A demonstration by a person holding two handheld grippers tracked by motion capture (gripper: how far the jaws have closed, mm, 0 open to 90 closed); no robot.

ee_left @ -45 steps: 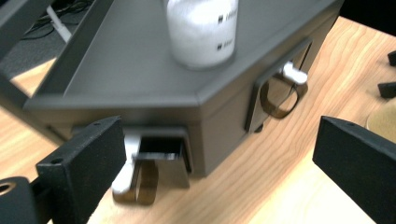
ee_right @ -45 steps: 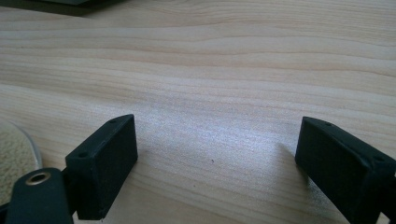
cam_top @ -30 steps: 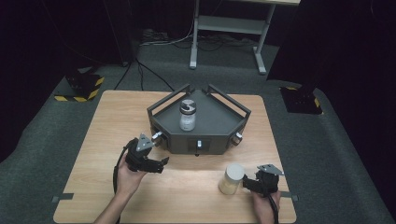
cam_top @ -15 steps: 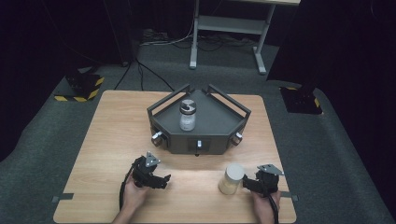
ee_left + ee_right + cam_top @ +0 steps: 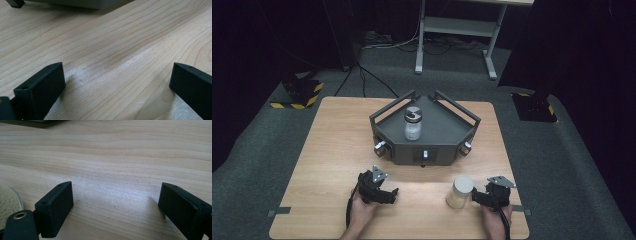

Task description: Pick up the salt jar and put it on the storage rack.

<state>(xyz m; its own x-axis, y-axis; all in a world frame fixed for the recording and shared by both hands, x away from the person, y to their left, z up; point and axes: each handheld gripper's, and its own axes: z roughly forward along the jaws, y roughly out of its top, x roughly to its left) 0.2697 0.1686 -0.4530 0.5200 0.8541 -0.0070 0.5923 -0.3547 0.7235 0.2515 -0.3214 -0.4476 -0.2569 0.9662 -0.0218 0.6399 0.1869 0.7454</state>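
My left gripper (image 5: pixel 384 193) rests low over the wooden table (image 5: pixel 327 150) near the front left. Its jaws have just been opening and stand wide, with bare wood between them (image 5: pixel 117 72). My right gripper (image 5: pixel 479 197) lies at the front right, open, jaws apart over bare wood (image 5: pixel 116 192). A jar with a white lid and pale grainy contents (image 5: pixel 460 192) stands just left of it, apart from the jaws; its edge shows beside the left jaw (image 5: pixel 7 205). A second jar with a dark-and-white lid (image 5: pixel 413 123) stands on the dark angular platform (image 5: pixel 447 135).
The dark platform has raised rails at the back and knobs on its front face (image 5: pixel 425 156), and sits mid-table beyond both grippers. Grey carpet surrounds the table. A metal desk frame (image 5: pixel 457 30) stands behind.
The left hand has come down and toward the near table edge, slightly rightward, with its gripper now low over the wood. The right gripper and both jars have kept still.
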